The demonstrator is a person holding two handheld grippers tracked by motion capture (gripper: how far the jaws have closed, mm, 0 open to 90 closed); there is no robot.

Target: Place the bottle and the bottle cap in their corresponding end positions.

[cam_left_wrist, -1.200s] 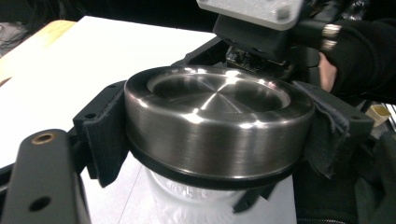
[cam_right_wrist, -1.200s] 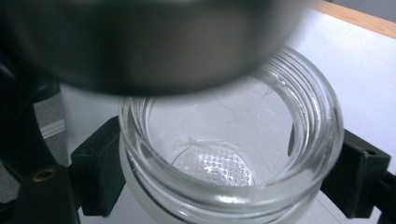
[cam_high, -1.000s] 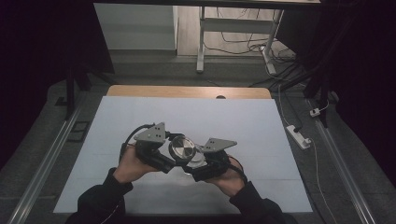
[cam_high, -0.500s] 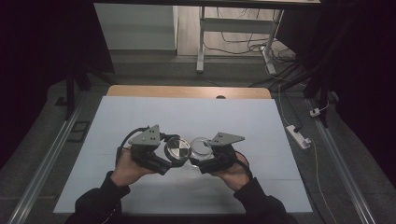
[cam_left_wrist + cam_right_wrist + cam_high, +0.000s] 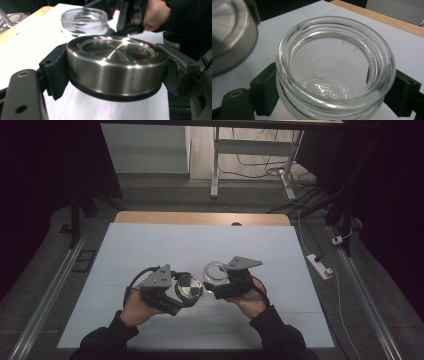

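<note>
A brushed-metal lid [image 5: 190, 287] sits gripped by its rim between the jaws of my left gripper [image 5: 186, 292], a little above the white table [image 5: 150, 250]. In the left gripper view the lid [image 5: 115, 67] is held level, with both pads pressed on its sides. An empty clear glass jar [image 5: 216, 271] without a lid is clamped at its neck by my right gripper [image 5: 220, 281], just right of the lid and apart from it. The jar's open mouth [image 5: 334, 50] faces up, and the lid [image 5: 229, 32] shows at the upper left of the right gripper view. The jar [image 5: 85, 21] stands beyond the lid in the left gripper view.
A wooden strip [image 5: 200, 218] edges the far side of the table. A white power strip [image 5: 320, 266] and cables lie on the floor at the right. A metal stand [image 5: 215, 165] rises behind the table. A rail [image 5: 50, 290] runs along the left side.
The lid and jar were together a second ago and have come apart. The left hand has sunk with the lid and the right hand has carried the jar to the right.
</note>
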